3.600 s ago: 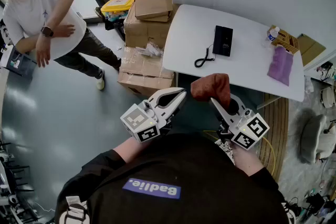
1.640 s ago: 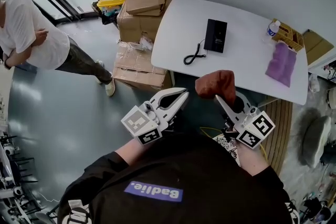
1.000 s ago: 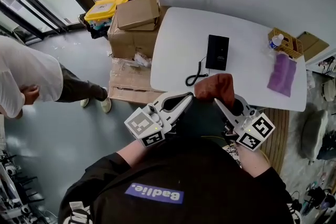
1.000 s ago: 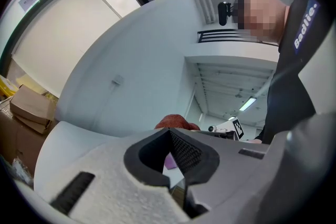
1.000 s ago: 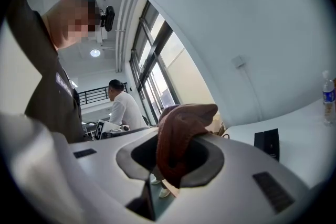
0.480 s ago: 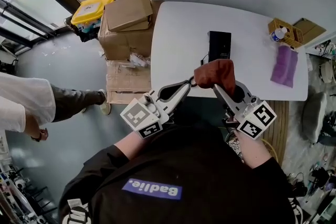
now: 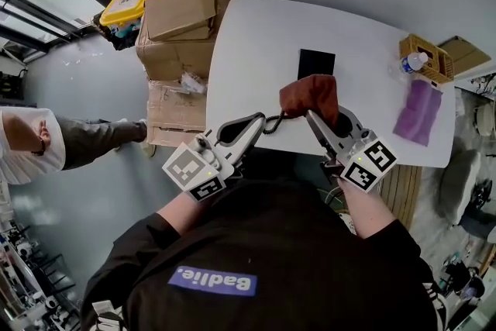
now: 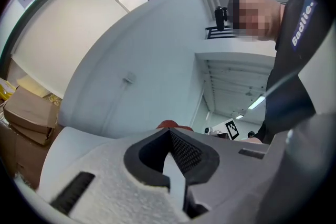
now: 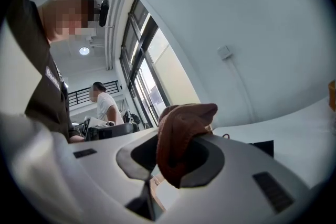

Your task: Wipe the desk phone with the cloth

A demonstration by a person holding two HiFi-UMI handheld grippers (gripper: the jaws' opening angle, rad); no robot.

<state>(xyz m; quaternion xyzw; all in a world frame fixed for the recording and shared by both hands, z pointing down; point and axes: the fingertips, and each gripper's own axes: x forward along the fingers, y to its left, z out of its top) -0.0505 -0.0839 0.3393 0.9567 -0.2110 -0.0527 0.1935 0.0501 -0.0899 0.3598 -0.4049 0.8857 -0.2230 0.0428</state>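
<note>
The right gripper (image 7: 316, 120) is clamping a rust-brown cloth (image 7: 310, 94) between its jaws. In the right gripper view the bunched fabric is bulging above the tips and hanging down between them. The black desk phone (image 7: 316, 63) is lying flat on the white table (image 7: 248, 43) just beyond that cloth, on the side away from the person holding the grippers. Its coiled cord (image 7: 273, 123) is trailing back toward the table's near edge and ending between the two gripper tips. The left gripper (image 7: 257, 120) is hovering just to the left of the right one, with its jaws pressed together and nothing between them. Its tip is sitting right beside the cord's loop, though whether it is touching the cord cannot be told. Well off to the right of the right gripper, a purple cloth (image 7: 417, 112) is lying on the table. Beyond it a wicker basket (image 7: 435, 52) is holding a bottle (image 7: 409, 63). Beyond and to the left of the left gripper, cardboard boxes (image 7: 180, 12) are sitting stacked on the floor beside the table. A yellow bin (image 7: 132, 0) is sitting behind them. Far to the left, a second person (image 7: 31, 145) is standing at the frame's edge.
</note>
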